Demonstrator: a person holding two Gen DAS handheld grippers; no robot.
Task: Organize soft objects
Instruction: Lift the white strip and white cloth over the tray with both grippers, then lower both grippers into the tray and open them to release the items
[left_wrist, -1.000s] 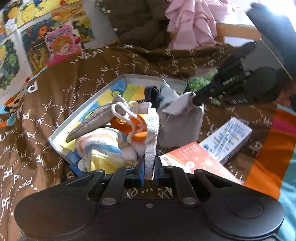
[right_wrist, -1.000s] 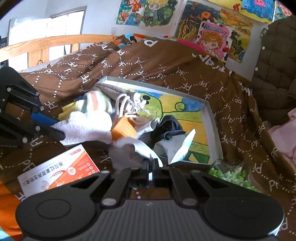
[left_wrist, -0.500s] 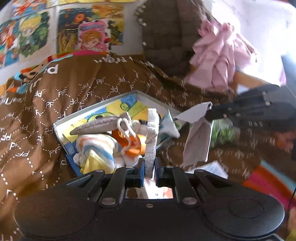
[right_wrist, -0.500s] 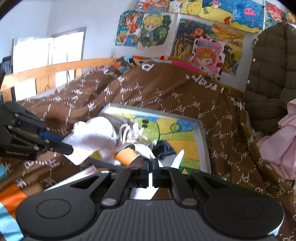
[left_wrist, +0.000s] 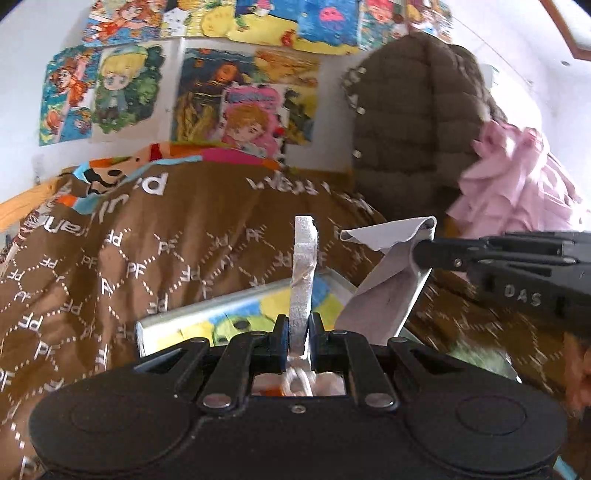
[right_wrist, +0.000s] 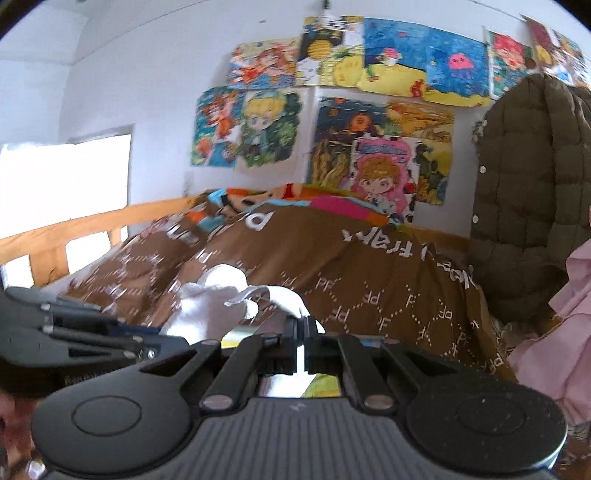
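My left gripper (left_wrist: 298, 328) is clamped tight, its jaws pinching a white cloth (left_wrist: 303, 273) that stands up between them. My right gripper (right_wrist: 302, 345) is closed too, gripping a thin grey cloth (left_wrist: 388, 280). Both point slightly downward, side by side and near each other, each visible from the other's camera.
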